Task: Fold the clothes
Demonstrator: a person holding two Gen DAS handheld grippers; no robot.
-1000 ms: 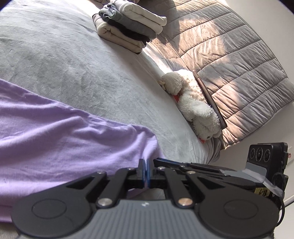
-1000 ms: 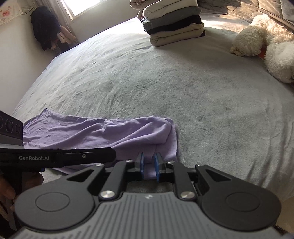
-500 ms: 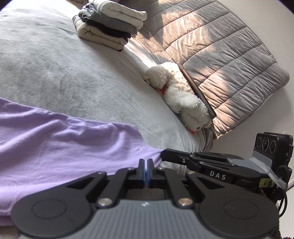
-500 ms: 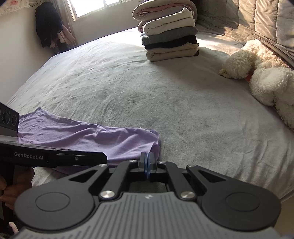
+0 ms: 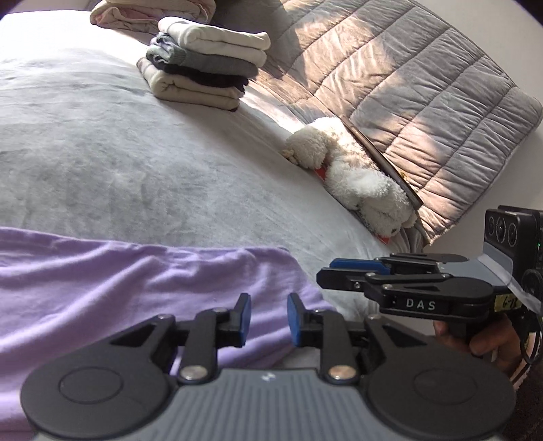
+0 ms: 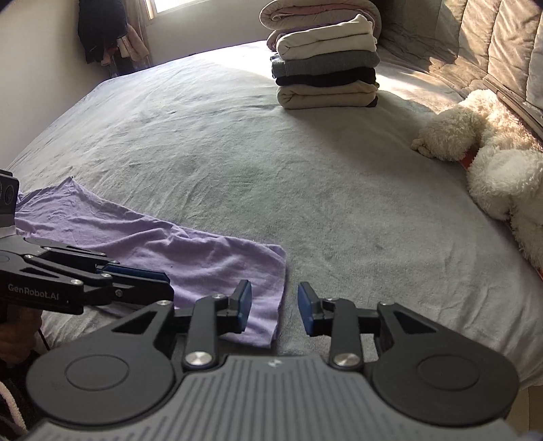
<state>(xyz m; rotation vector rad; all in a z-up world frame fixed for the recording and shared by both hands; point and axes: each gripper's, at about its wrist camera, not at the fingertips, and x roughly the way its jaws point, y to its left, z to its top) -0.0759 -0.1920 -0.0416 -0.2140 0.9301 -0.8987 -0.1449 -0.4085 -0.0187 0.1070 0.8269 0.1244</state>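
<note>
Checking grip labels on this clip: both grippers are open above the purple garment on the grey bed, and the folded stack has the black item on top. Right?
One detail is off. In the right wrist view the folded stack has a cream item on top; the black one lies lower, above the beige bottom piece. The left gripper and right gripper are indeed open by the purple garment on the bed.

Sharp, daylit fisheye views with curved, dark corners; window (image 6: 159, 6) glare, sun patches across the quilted headboard (image 5: 407, 84).
</note>
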